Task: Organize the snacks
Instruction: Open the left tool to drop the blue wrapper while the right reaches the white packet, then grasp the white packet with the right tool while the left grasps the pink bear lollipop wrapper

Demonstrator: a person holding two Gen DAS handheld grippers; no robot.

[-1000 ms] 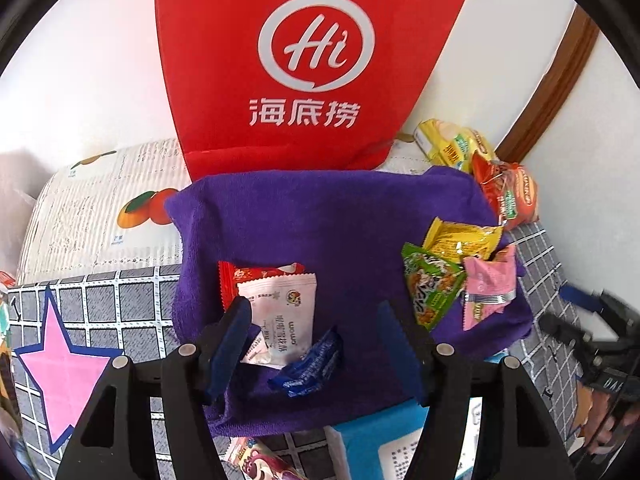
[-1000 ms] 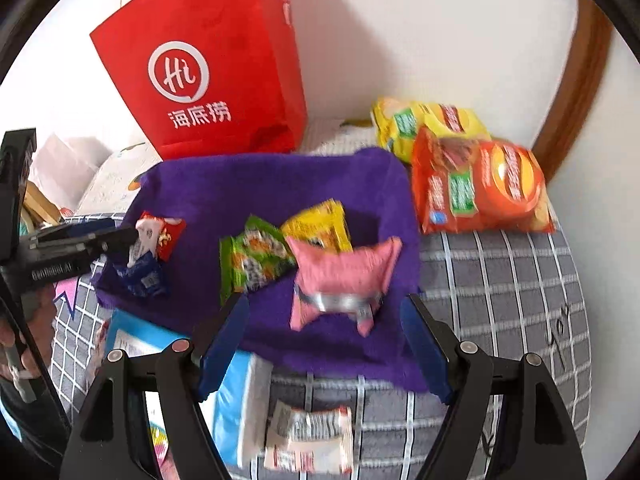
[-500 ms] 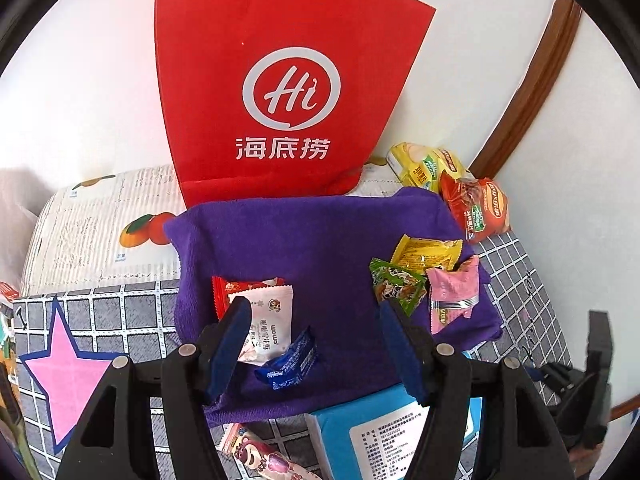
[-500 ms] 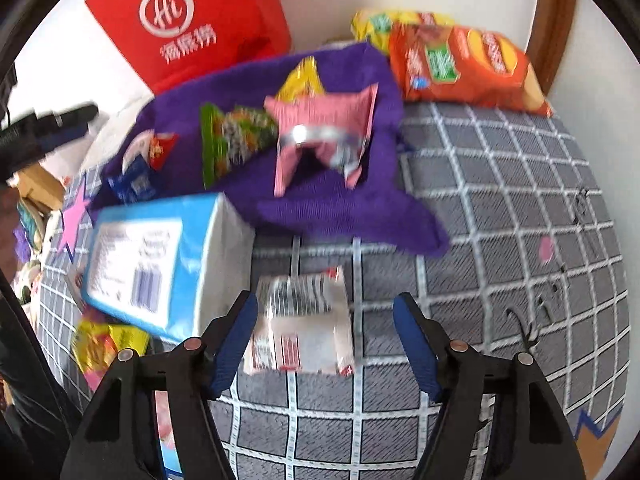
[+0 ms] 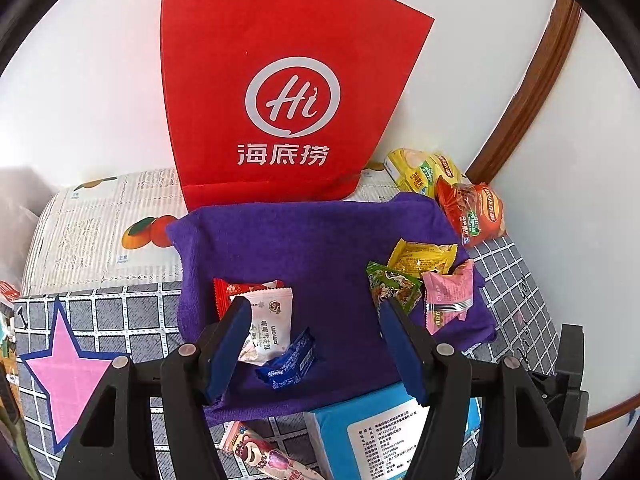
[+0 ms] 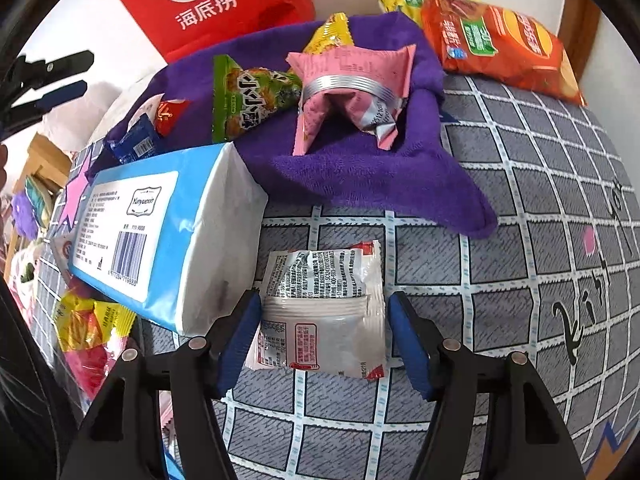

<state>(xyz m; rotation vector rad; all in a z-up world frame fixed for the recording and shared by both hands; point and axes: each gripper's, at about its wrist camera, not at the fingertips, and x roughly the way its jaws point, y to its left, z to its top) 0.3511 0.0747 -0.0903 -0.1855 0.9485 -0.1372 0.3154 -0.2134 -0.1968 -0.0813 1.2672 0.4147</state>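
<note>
Right gripper [image 6: 324,314] lowered over white sachet [image 6: 320,312], jaws spread.
It left the purple cloth [image 6: 360,168] a second earlier; sachet pickup pending. Left gripper [image 5: 314,316] unclenched, empty.

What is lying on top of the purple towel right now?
On the purple towel lie six snack packets: red, white, blue, green, yellow and pink. The white packet covers most of the red one.

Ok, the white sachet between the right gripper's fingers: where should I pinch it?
Grip the white sachet across its lower half, by the two long side edges. It lies flat on the checked cloth, with the open right gripper already astride it, so come straight down from above; the tissue pack crowds its left side.
</note>
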